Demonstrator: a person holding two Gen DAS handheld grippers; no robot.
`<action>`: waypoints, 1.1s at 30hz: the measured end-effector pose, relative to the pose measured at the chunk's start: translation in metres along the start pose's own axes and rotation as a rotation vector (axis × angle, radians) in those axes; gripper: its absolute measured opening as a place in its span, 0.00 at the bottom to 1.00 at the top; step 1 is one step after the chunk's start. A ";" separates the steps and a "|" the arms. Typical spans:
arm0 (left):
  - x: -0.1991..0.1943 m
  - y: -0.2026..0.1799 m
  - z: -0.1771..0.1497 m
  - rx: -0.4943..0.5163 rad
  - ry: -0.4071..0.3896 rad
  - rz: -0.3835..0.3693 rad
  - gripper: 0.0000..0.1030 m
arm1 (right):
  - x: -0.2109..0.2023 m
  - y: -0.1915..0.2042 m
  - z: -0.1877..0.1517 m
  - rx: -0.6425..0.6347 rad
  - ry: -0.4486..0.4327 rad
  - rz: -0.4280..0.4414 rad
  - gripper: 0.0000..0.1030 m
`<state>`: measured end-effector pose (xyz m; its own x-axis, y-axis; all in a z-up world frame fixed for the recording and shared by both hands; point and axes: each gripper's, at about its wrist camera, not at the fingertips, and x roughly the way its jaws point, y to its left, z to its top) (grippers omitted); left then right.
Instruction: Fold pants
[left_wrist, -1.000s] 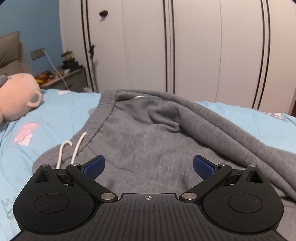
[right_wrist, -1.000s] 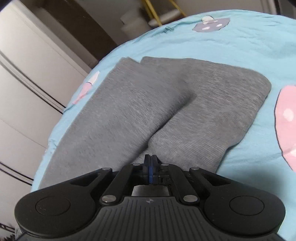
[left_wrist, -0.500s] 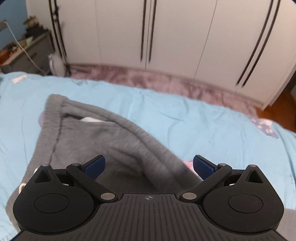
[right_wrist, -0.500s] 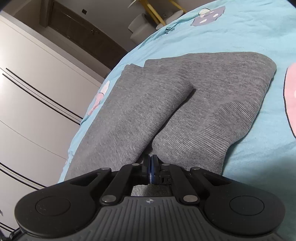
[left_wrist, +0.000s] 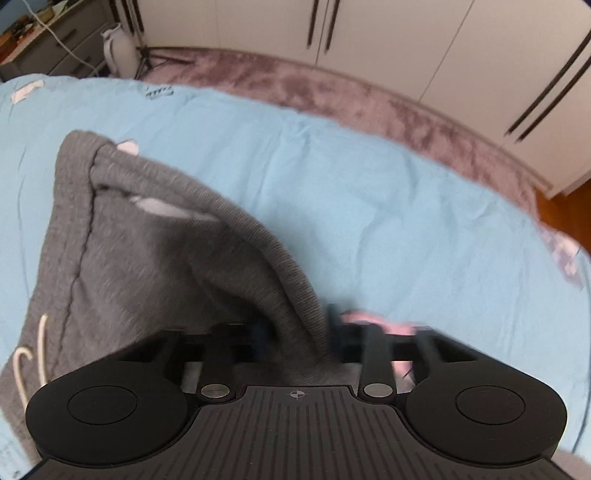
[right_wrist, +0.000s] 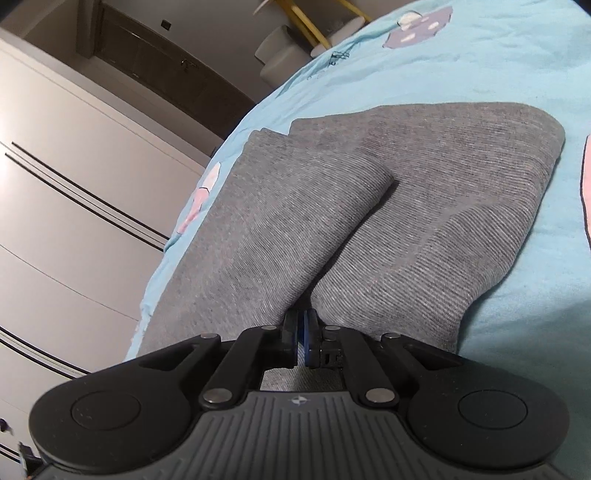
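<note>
In the left wrist view, the left gripper (left_wrist: 297, 332) has its jaws drawn in around a raised ridge of the grey ribbed-knit sweatpants (left_wrist: 155, 258); motion blur smears the fingertips, but the fabric fold sits pinched between them and rises from there toward the far left. That ridge is the elasticated waistband (left_wrist: 74, 206), which runs up to a corner at the far left, where the opening shows a pale lining. A white drawstring cord (left_wrist: 27, 363) lies on the grey cloth at the near left edge. Around the garment spreads the light blue bedsheet (left_wrist: 388, 221) (a pink printed patch shows just right of the fingers). Beyond the bed lie a mauve shaggy rug (left_wrist: 332, 92) and white wardrobe doors with black strips (left_wrist: 406, 44).

In the right wrist view, the right gripper (right_wrist: 303, 341) has its blue-padded jaws pressed together, with grey fabric gathered right at the tips; the pads meet on the cloth between the two legs. The two pant legs (right_wrist: 406, 192) lie flat side by side, stretching away to the far right across the sheet, the left one overlapping the right.
</note>
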<state>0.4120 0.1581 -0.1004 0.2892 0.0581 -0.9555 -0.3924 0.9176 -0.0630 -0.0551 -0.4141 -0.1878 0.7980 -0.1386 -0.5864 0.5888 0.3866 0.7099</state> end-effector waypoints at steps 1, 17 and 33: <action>-0.002 0.003 -0.002 -0.003 0.001 -0.006 0.21 | -0.001 0.000 0.002 0.009 0.007 -0.002 0.03; -0.016 0.049 -0.033 -0.006 -0.095 -0.174 0.14 | -0.014 0.008 0.024 0.068 -0.044 0.024 0.60; -0.015 0.062 0.000 -0.089 -0.061 -0.170 0.14 | 0.030 0.011 0.040 0.123 0.020 0.004 0.05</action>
<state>0.3831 0.2141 -0.0904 0.4092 -0.0688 -0.9099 -0.4082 0.8780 -0.2500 -0.0193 -0.4506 -0.1815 0.7983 -0.1188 -0.5905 0.5981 0.2722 0.7538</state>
